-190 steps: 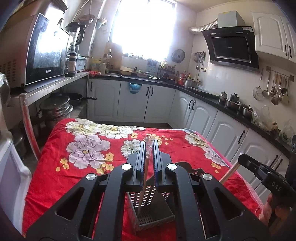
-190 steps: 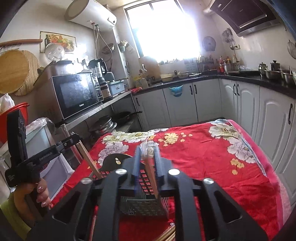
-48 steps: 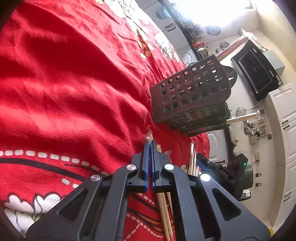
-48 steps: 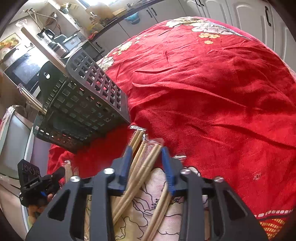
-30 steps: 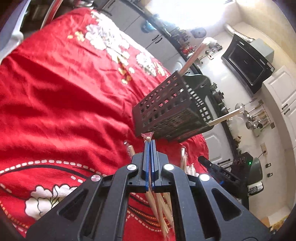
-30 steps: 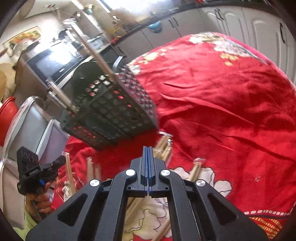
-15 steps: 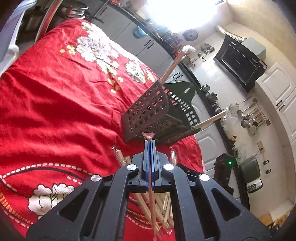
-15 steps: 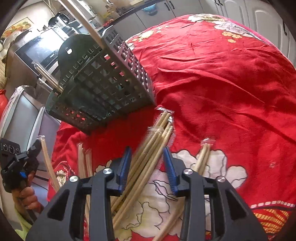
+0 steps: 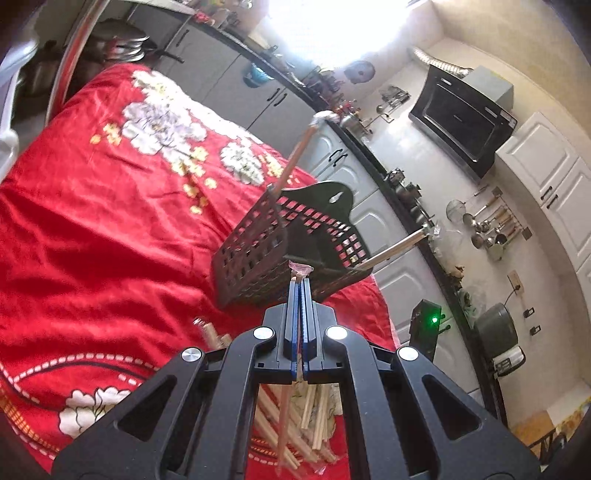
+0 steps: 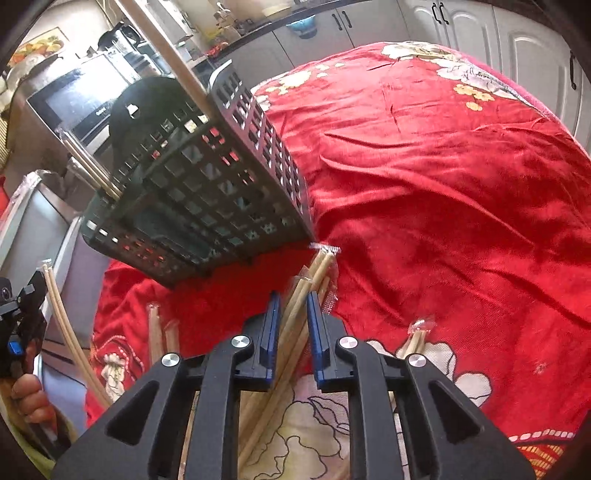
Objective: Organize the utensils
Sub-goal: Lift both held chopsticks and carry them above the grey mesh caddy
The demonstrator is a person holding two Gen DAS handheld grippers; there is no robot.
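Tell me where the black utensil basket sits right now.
The black utensil basket stands on the red tablecloth, just beyond the wrapped chopsticks, ahead-left of the right tool.

It was a home kitchen. A black range hood [image 9: 461,122] hung on the wall beside white cabinets [image 9: 546,173], and ladles [image 9: 487,229] hung from a rail below them. Pots [image 9: 406,192] and bottles stood along a dark counter [image 9: 373,162] over white cupboard doors, under a bright window [image 9: 332,29]. A microwave [image 10: 74,99] sat on a shelf, with pans [image 9: 118,42] stacked nearby. A red flowered cloth [image 10: 443,184] covered the table.
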